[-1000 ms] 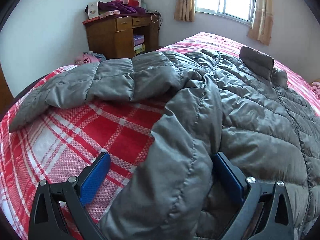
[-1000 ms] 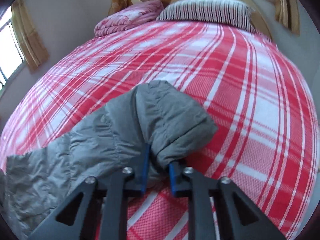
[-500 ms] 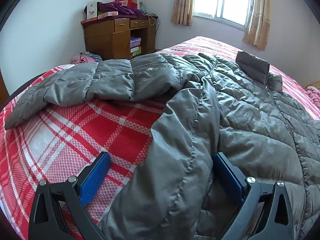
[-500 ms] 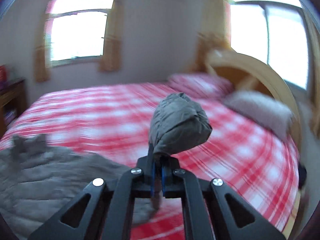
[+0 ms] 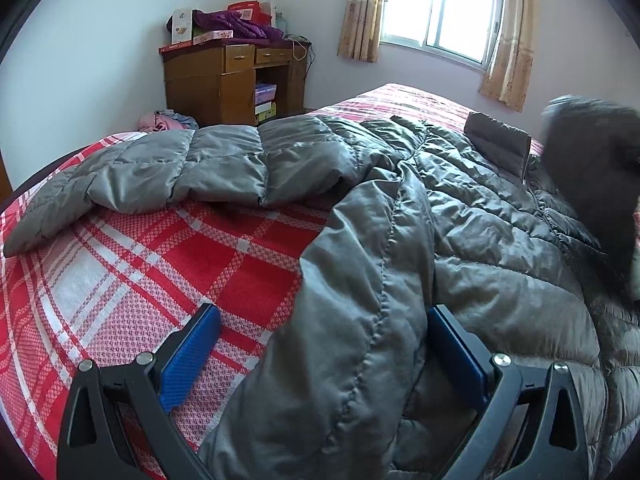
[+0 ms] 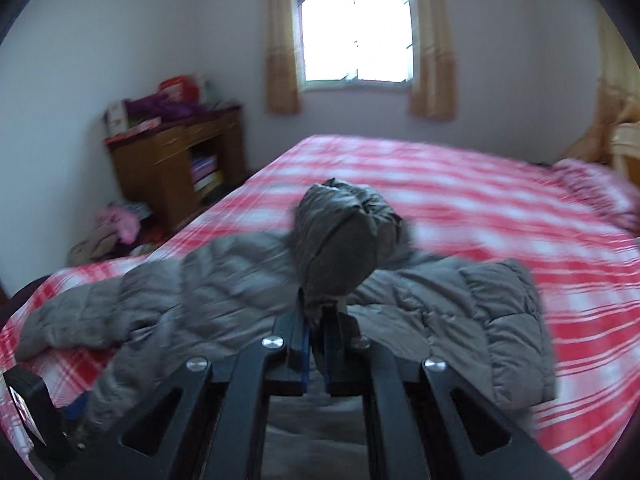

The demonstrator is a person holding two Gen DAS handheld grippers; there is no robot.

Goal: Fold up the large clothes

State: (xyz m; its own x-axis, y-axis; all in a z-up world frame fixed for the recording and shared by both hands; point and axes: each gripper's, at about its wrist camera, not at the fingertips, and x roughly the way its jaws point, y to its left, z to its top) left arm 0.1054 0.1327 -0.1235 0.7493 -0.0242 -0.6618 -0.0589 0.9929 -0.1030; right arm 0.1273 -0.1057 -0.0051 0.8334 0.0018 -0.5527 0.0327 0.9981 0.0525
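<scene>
Jacket (image 5: 460,240), grey and quilted, spread over a bed (image 5: 132,280) covered in red-and-white plaid, one sleeve (image 5: 160,168) lying flat toward the bed's edge. Left gripper (image 5: 324,344) stands with its fingers (image 5: 192,356) wide apart, straddling a raised fold of the jacket's near edge without pressing on it. Right gripper (image 6: 316,344) has its fingers (image 6: 302,344) pinched tight on the cuff end of the other sleeve (image 6: 344,240), which is lifted above the jacket's body; this view is blurred. Wooden desk (image 5: 228,80) against the wall carries boxes and purple cloth, and a curtained window (image 5: 440,12) lies beyond the bed.
</scene>
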